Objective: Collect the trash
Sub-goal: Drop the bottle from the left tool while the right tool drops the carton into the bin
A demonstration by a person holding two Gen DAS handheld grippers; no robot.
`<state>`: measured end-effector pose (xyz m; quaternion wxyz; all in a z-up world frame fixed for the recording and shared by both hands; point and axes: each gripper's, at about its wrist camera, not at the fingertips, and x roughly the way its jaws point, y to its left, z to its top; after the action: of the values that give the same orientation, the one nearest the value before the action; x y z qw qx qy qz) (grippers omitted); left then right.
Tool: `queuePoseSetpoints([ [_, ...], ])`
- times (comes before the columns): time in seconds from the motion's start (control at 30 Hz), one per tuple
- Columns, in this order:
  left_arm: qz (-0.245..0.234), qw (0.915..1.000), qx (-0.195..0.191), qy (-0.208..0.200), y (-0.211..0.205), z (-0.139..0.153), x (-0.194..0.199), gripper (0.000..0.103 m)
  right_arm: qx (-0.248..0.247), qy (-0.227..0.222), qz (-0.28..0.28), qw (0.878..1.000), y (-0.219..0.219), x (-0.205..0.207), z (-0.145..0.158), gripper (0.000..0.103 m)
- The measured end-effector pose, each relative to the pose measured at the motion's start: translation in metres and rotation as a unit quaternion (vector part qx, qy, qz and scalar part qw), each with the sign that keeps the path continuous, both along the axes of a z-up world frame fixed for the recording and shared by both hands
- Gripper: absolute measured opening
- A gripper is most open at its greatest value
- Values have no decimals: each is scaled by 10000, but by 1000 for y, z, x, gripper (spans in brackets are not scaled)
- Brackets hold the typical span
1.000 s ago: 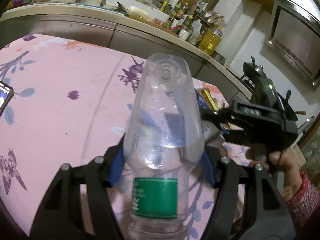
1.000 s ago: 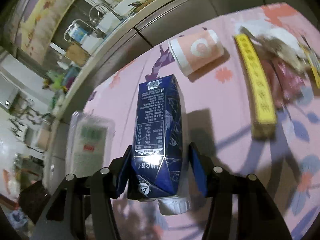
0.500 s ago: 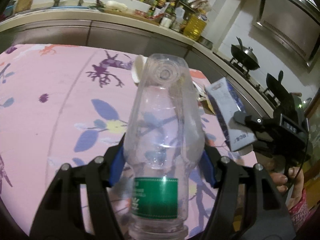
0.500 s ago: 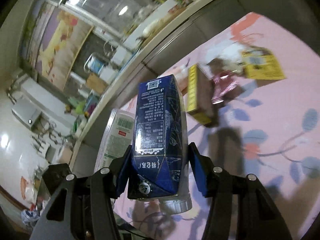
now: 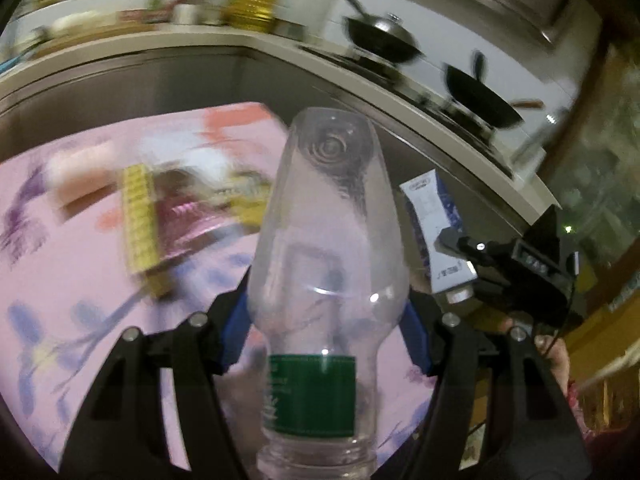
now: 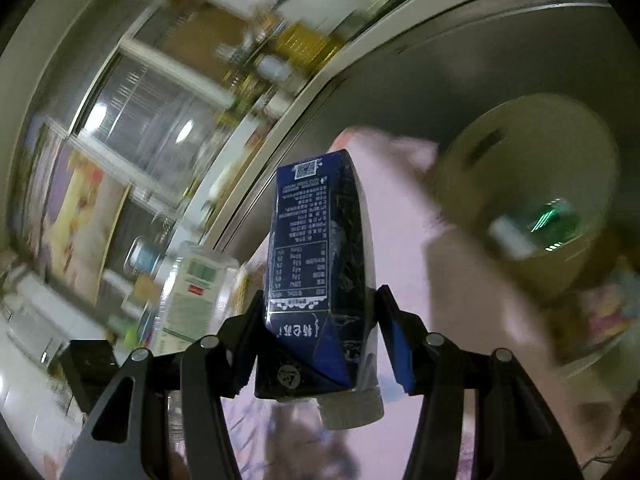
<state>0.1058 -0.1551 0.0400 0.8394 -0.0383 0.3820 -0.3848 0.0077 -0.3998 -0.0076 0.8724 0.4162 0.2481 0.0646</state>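
Left gripper [image 5: 326, 312] clamped on a clear plastic bottle [image 5: 324, 248], blue pads pressed to both sides of its wide body. Bottle empty, base pointing away from the camera, neck toward it, a green label [image 5: 312, 394] round the narrow part with pale print too blurred to read. Held above a pink flowered tablecloth [image 5: 60, 288].

On the cloth beyond the bottle, smeared by motion: a long yellow box [image 5: 138, 216] with illegible writing, a shiny magenta wrapper [image 5: 188, 220] beside it, a yellow packet [image 5: 248, 200] further back. Behind the table a steel counter front, bottles on top, two dark woks [image 5: 476, 96] on the stove.

Right gripper [image 6: 322, 344] closed on a dark blue carton [image 6: 320, 264], pads against both its sides. Carton pointing away from the camera, white screw cap [image 6: 352, 408] at the near end, under the carton. Upper face printed white: a QR code at the far end, dense lines of Chinese text, then a nutrition table, all too small to read; larger white Chinese characters upside down on the near gable fold. In the left view, the same carton [image 5: 436, 232] to the right of the bottle, a white panel showing, gripped by the black tool with a hand [image 5: 552, 356] behind it.

Past the carton, at right, a round beige bin [image 6: 528, 184], open mouth toward the camera, something green and white lying inside. At left, the bottle's label [image 6: 196, 284] seen from the other side, green and red blocks on white.
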Motion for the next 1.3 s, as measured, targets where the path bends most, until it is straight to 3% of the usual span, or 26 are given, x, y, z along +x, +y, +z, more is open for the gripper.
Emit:
queuePoseSetpoints([
  [0.13, -741, 9967, -13, 334, -75, -9, 23, 62, 188, 107, -592, 9980, -57, -7, -17, 52],
  [0.3, -1437, 9808, 191, 1304, -162, -40, 54, 62, 645, 309, -871, 9936, -97, 2, -44, 52],
  [0.4, -1461, 9748, 334, 1652, -191, -57, 70, 62, 683, 401, -902, 9928, -106, 16, -55, 52],
  [0.57, -1063, 9769, 710, 1712, -218, -73, 98, 64, 585, 520, -947, 9924, -119, 36, -66, 54],
  [0.63, -892, 9762, 712, 1847, -223, -80, 108, 70, 524, 616, -936, 9923, -121, 49, -69, 58],
  [0.77, -707, 9755, 474, 2027, -220, -83, 121, 71, 325, 582, -1019, 9926, -121, 54, -67, 64],
  [0.87, -595, 9812, 442, 1784, -212, -72, 116, 71, 255, 457, -1055, 9930, -119, 49, -62, 64],
  [1.07, -462, 9943, 265, 920, -177, -35, 90, 71, 117, 164, -1223, 9923, -108, 21, -51, 64],
  [1.3, 96, 9995, 235, -201, -83, -8, 40, 71, -453, -300, -1089, 9926, -61, -4, -16, 64],
])
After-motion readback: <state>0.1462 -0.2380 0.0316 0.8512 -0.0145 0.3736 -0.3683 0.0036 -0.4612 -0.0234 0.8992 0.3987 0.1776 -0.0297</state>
